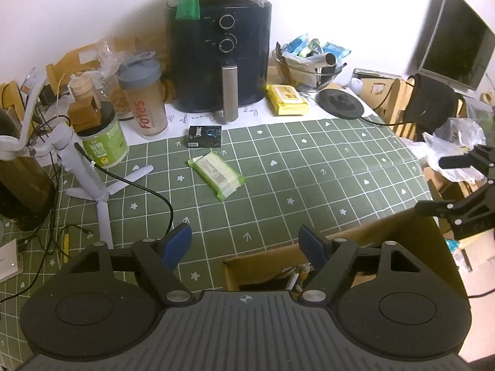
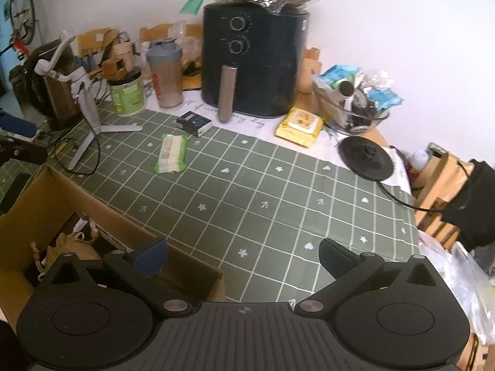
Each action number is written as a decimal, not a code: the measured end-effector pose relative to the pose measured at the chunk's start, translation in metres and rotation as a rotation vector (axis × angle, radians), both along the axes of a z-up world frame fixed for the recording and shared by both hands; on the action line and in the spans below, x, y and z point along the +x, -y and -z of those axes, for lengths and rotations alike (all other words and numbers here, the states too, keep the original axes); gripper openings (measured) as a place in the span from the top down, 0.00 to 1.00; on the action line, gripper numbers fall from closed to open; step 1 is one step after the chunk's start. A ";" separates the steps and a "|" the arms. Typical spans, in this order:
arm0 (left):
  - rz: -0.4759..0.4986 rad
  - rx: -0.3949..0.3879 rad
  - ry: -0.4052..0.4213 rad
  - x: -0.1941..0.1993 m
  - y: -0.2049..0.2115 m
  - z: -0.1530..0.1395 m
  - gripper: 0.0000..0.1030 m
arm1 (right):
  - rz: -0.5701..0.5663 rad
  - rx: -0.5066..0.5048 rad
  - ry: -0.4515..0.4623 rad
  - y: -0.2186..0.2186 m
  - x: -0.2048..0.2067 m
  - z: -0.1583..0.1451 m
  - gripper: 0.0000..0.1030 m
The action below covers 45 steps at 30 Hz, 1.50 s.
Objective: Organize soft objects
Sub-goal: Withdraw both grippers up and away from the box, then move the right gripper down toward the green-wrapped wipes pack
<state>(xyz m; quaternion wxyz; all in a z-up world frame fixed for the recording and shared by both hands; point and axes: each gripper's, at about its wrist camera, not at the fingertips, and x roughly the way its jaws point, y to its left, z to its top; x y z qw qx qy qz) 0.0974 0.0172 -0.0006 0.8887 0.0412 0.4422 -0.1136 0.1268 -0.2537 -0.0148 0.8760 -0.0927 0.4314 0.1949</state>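
A green wet-wipes pack lies on the green checked tablecloth, also in the right wrist view. A yellow wipes pack lies by the air fryer, also in the right wrist view. An open cardboard box stands at the table's near edge with soft items inside. My left gripper is open and empty, above the box's left edge. My right gripper is open and empty, beside the box's right corner. It also shows in the left wrist view.
A black air fryer, shaker bottle, green jar, small black box, white tripod with cable, glass bowl of packets and black kettle base crowd the back. Chairs and plastic bags stand at the right.
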 end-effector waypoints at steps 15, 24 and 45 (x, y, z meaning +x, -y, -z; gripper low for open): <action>-0.017 0.005 -0.041 0.020 -0.005 0.005 0.26 | -0.041 0.036 -0.054 -0.002 0.043 0.004 0.00; -0.060 0.052 -0.083 0.040 -0.010 0.009 0.26 | -0.063 0.061 -0.074 -0.007 0.071 0.005 0.00; -0.108 -0.037 -0.101 0.033 -0.037 0.011 0.26 | -0.213 0.087 -0.095 -0.063 0.119 0.014 0.00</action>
